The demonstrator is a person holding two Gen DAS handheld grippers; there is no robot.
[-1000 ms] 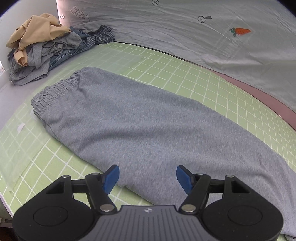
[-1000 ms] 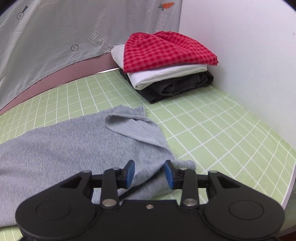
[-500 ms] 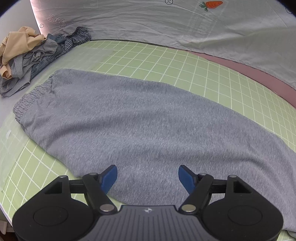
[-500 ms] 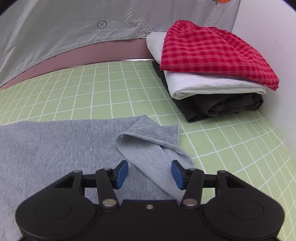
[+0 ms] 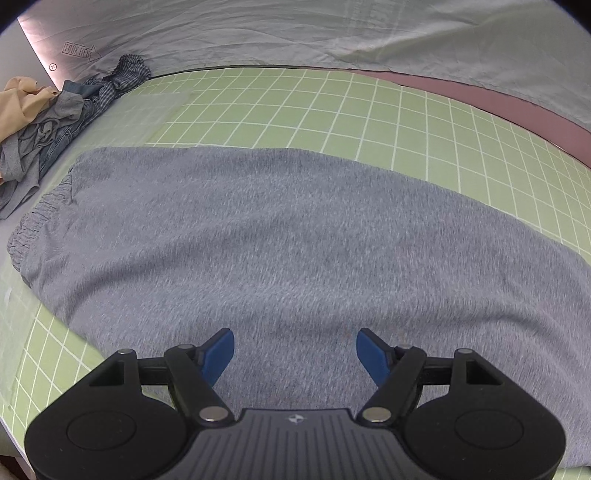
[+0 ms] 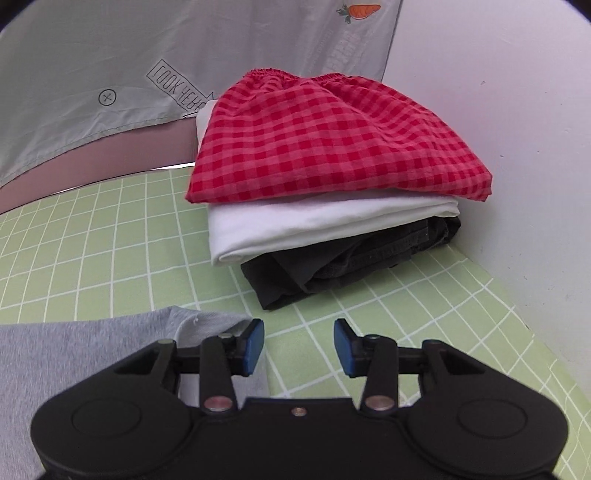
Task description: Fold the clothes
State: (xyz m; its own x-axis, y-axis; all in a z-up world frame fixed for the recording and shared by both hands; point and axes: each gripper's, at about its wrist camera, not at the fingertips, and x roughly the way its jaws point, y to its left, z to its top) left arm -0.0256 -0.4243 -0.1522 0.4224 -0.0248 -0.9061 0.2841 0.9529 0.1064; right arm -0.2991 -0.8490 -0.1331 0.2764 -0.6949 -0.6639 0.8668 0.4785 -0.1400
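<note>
Grey sweatpants [image 5: 280,236] lie flat across the green grid mat [image 5: 369,110], elastic waistband [image 5: 40,218] at the left. My left gripper [image 5: 295,350] hovers open over the near part of the fabric, nothing between its blue pads. In the right wrist view the pants' leg end [image 6: 110,354] lies at the lower left with a folded-over corner. My right gripper [image 6: 299,345] is open above bare mat just right of that corner, holding nothing.
A folded stack stands by the white wall: red checked cloth [image 6: 332,140] on a white garment [image 6: 325,221] on a black one [image 6: 351,266]. A heap of unfolded clothes [image 5: 48,122] lies far left. A grey sheet [image 5: 332,33] hangs behind the mat.
Both grippers have moved forward over the mat. The right one has let go of the leg end, opened wider and shifted right toward the folded stack. The pants lie unmoved.
</note>
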